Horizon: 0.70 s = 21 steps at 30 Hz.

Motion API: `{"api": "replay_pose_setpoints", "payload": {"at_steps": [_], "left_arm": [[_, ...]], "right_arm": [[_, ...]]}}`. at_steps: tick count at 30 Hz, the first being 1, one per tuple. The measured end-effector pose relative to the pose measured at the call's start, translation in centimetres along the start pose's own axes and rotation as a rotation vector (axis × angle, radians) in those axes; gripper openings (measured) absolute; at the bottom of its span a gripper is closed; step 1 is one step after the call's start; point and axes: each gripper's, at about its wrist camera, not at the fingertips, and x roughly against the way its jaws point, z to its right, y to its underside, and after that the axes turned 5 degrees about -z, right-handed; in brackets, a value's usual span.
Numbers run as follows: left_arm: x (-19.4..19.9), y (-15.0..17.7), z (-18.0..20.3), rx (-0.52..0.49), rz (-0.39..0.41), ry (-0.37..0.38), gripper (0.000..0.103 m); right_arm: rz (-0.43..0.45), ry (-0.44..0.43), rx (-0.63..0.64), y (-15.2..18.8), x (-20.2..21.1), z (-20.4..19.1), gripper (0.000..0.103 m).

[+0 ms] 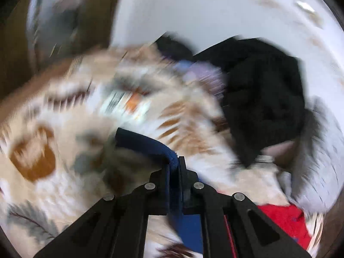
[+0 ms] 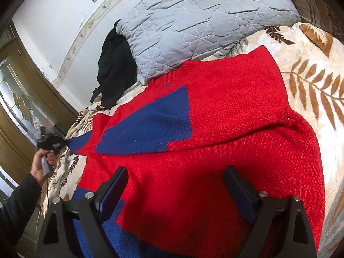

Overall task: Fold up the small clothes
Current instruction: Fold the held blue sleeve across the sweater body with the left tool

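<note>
While my left wrist view is smeared with motion blur, I can make out the left claw (image 1: 175, 167) low in the middle of the frame, its two fingers pinched narrow on a dark blue edge of the sweater (image 1: 150, 145). That blue cloth runs from between the fingers up and left over the leaf-patterned blanket (image 1: 53, 133). A black garment (image 1: 264, 99) fills the right middle of that frame, and a patch of red shows in the lower right corner.

In my right wrist view the picture is sharp. The right claw (image 2: 175, 191) stands wide, one finger (image 2: 114, 189) at lower left and the other at lower right, well apart, with nothing gripped between them. Both hang just over the red and blue sweater (image 2: 225, 111), which lies spread across the middle of the frame on the blanket (image 2: 311, 81). Its neckline points toward the upper middle, and a big blue block sits left of centre. A grey quilted pillow (image 2: 193, 17) lies along the top of the frame, touching the sweater near the neckline. The black garment (image 2: 114, 68) is bunched just left of the pillow.

At the left edge I see the left claw (image 2: 51, 143) from outside, blurred, at the blue tip of the sweater, held by a hand (image 2: 42, 163) in a dark sleeve. A wooden door (image 2: 15, 99) stands behind it.
</note>
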Motion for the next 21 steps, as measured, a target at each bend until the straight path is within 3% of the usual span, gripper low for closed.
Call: {"api": "replay_pose_setpoints", "payload": {"at_steps": [2, 5, 8, 12, 16, 17, 19, 21], "left_arm": [[4.6, 0.0, 4.5, -0.105, 0.075, 0.065, 0.006], [9.7, 1.5, 11.6, -0.237, 0.12, 0.196, 0.006], [12.5, 5.2, 19.7, -0.381, 0.101, 0.327, 0.006], [11.5, 11.2, 28.1, -0.521, 0.003, 0.43, 0.007], [6.0, 17.4, 33.1, -0.624, -0.215, 0.455, 0.012], [3.9, 19.1, 33.3, -0.638, -0.286, 0.427, 0.021], [0.1, 21.3, 32.3, -0.629, -0.416, 0.341, 0.024], [-1.8, 21.5, 29.9, -0.582, -0.449, 0.288, 0.024]], "right_arm": [[0.004, -0.007, -0.004, 0.0, 0.1, 0.0, 0.093], [0.011, -0.018, -0.01, 0.0, 0.2, 0.2, 0.093], [0.017, -0.031, -0.016, 0.0, 0.4, 0.3, 0.093], [0.027, -0.053, -0.027, 0.0, 0.6, 0.6, 0.093], [0.039, -0.076, -0.039, -0.1, 0.9, 0.8, 0.093], [0.041, -0.081, -0.043, -0.1, 0.9, 0.8, 0.093], [0.043, -0.085, -0.044, -0.2, 1.0, 0.9, 0.093], [0.045, -0.092, -0.049, -0.2, 1.0, 1.0, 0.093]]}}
